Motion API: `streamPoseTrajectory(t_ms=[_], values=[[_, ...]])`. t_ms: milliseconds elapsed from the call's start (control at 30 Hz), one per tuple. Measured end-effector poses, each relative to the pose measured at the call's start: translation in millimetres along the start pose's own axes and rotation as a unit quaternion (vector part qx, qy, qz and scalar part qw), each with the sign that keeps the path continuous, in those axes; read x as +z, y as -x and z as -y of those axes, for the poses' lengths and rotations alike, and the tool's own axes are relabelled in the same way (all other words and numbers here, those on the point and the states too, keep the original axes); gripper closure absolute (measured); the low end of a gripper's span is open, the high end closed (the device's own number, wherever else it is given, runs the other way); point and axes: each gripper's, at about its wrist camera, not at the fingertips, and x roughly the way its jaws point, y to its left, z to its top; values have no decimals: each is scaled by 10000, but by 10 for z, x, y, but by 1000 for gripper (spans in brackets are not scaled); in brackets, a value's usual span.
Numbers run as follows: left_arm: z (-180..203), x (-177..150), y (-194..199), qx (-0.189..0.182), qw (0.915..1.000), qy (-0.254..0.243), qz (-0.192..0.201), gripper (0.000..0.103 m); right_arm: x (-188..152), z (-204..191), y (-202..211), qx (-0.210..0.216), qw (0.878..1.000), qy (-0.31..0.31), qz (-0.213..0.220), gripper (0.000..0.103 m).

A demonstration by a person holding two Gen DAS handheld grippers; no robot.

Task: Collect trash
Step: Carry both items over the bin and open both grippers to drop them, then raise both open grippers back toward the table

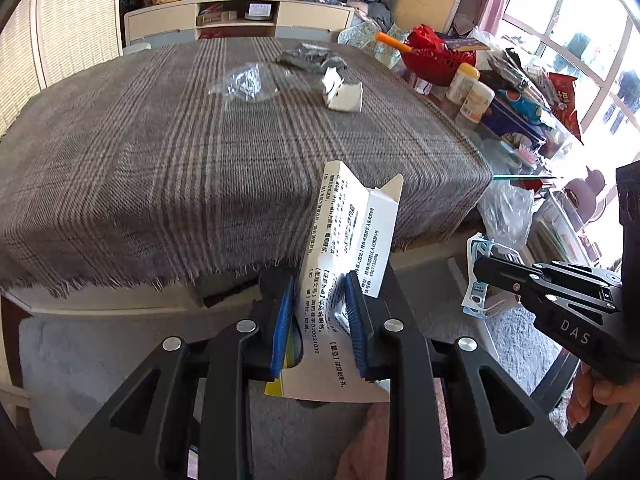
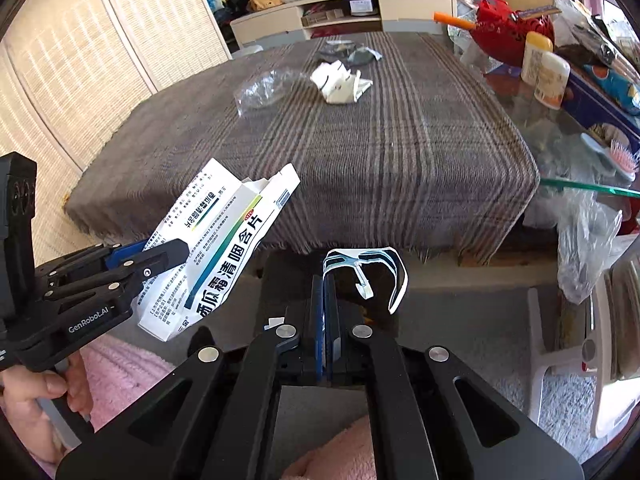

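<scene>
My left gripper (image 1: 320, 304) is shut on a flattened white medicine box (image 1: 352, 216) with Chinese print, held off the table's near edge; it also shows in the right wrist view (image 2: 224, 248). My right gripper (image 2: 325, 292) is shut on a thin blue-and-white paper strip (image 2: 376, 268), also seen in the left wrist view (image 1: 478, 276). On the plaid tablecloth (image 1: 160, 152) lie a crumpled white paper (image 1: 344, 94), a clear plastic wrapper (image 1: 244, 82) and a grey foil wrapper (image 1: 312, 56), all far from both grippers.
A red basket (image 1: 436, 56), two white jars (image 1: 472, 92), boxes and snack bags crowd the glass table at the right. A clear plastic bag (image 2: 588, 240) hangs off that table's edge. A TV cabinet (image 1: 240, 16) stands behind. Grey carpet lies below.
</scene>
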Motion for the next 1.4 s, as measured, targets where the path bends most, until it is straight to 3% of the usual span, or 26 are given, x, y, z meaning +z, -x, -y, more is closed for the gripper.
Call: streamPoseTrajectory(t_ms=[333,833,967,1033,1067,1133,1167,1267,1333,1400], values=[[-12,-362,-667,-161,9973,235,-673,79,-478,145,-656,9,9980,-161,-617,101],[-36,-376,-1308,-281,9916,323,-1224,78,-580,148,-1165,121,9934,-227,-1122,97],[-59,-364,-1299,-198,9919,330,-1211,63,-588,152,-1204,79,9926,-177,-1199,96],[-124,-354,-1251,-125,9925,333,-1169,63,-595,151,-1211,-5,9923,-125,-1235,96],[-166,-342,-1218,-101,9928,342,-1144,62,-600,154,-1202,-61,9923,-103,-1236,94],[-214,-312,-1132,-32,9939,374,-1041,57,-608,169,-1159,-121,9925,-104,-1215,65],[-233,-306,-1101,-19,9942,394,-1005,53,-611,179,-1122,-138,9930,-118,-1164,39],[-293,-281,-971,5,9950,470,-884,50,-594,193,-994,-174,9949,-119,-982,36],[-318,-273,-870,48,9955,512,-793,42,-579,210,-944,-221,9954,-78,-928,28],[-352,-251,-738,67,9962,552,-674,34,-557,199,-863,-327,9960,22,-826,11]])
